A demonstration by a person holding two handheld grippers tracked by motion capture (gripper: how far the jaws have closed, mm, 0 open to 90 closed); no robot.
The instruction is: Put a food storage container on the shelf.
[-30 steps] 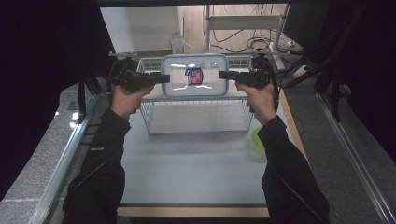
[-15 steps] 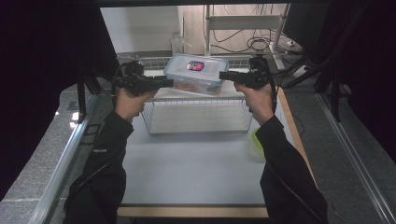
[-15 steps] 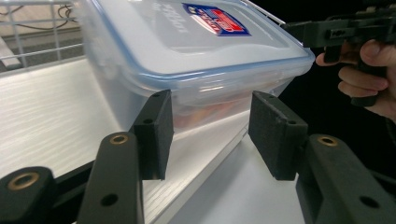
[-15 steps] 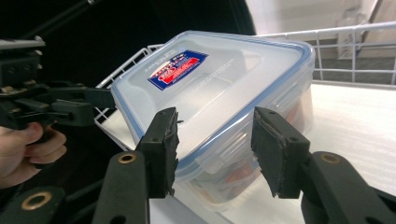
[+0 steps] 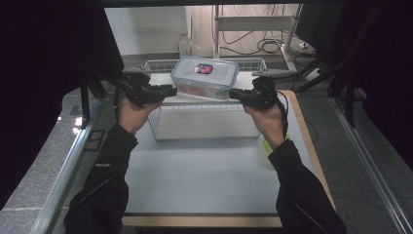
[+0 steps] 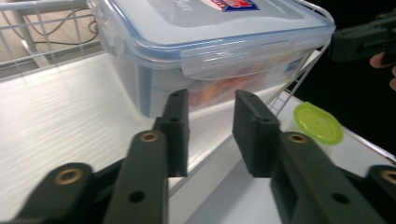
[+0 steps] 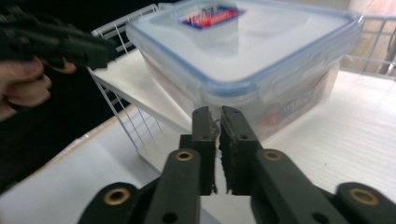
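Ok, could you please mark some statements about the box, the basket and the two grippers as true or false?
1. The lidded container stands in the wire basket. True.
2. The right gripper grips the container. False: its jaws are shut on nothing, just short of it.
3. A round green lid lies on the table, outside the basket. True.
4. The container is open. False: its own lid is on, with a red and blue label on top.
5. The left gripper holds the container. False: its jaws have just been closing, but they stand apart with nothing between them.
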